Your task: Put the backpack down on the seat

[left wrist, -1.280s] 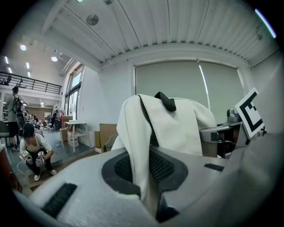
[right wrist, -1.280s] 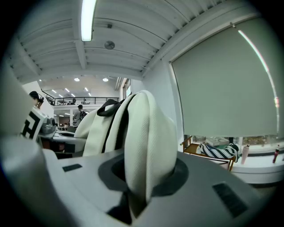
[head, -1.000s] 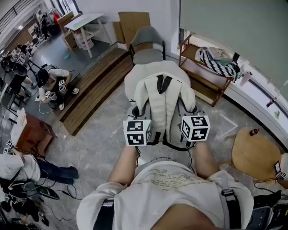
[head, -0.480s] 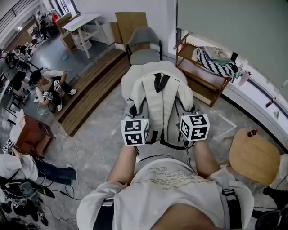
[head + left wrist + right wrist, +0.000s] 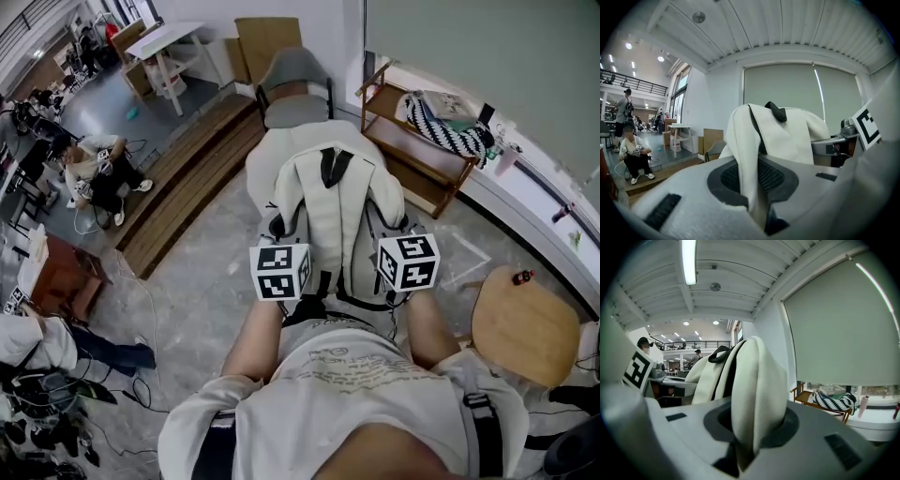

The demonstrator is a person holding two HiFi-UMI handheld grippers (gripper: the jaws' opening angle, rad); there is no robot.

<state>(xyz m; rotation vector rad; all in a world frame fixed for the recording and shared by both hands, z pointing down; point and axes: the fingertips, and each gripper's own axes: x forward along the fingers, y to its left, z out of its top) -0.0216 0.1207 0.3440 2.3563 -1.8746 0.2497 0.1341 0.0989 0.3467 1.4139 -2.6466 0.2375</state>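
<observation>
While each strap runs up between a pair of pads, the backpack [image 5: 337, 211] hangs directly in front of both tools, its back panel facing the person. The left gripper [image 5: 757, 202] has its jaws drawn narrow and pinched on the left shoulder strap [image 5: 744, 154], which rises out of the gap and curves over to the bag. The right gripper [image 5: 744, 446] is likewise clamped close on the right shoulder strap [image 5: 757, 390], a thick padded band that fills the space between its jaws. Seen from the head view, the bag lies over the rounded white seat [image 5: 258, 164], between the two marker cubes and just beyond them; whether its base touches the cushion cannot be told. The bag is cream-white with a ribbed weave, dark mesh lining under the straps, a black carry loop [image 5: 330, 167] at its top and thin black webbing at the lower ends.
</observation>
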